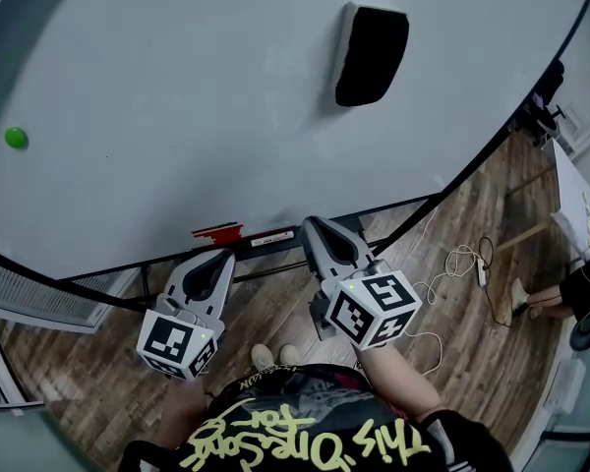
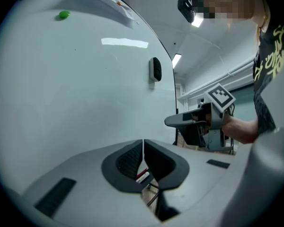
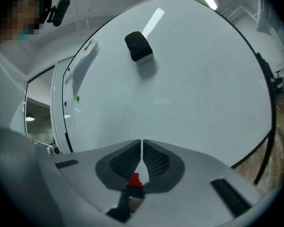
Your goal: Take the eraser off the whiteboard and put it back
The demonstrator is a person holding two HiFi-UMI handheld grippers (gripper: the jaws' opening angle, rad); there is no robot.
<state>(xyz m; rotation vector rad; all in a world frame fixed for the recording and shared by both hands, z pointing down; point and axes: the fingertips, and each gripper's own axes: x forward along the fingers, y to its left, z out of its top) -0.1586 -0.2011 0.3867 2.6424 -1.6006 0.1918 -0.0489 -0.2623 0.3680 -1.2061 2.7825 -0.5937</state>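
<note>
- The eraser (image 1: 371, 54) is being seen stuck on the whiteboard (image 1: 177, 116), at about 1 o'clock in the head view, black back facing out, long side roughly upright.
- No gripper is touching the eraser; both are being held well apart from it, low in front of the board's bottom edge.
- The left gripper (image 1: 219, 259) is being held at 7 o'clock in the head view, tips toward the board; in its own view the jaws are being pressed together, only a thin slit showing, nothing between them.
- The right gripper (image 1: 313, 226) is being held just beside it at 5 o'clock, tips also toward the board; in its own view the jaws are clenched and empty.
- A red item (image 1: 217, 232) is lying on the ledge under the board, between the two grippers' tips in the head view; what it is cannot be told.
- A green magnet (image 1: 16, 138) is sitting on the board at 9 o'clock, far from the eraser.
- A white cable (image 1: 452, 264) is lying on the wooden floor (image 1: 472, 362) at 4 o'clock.
</note>
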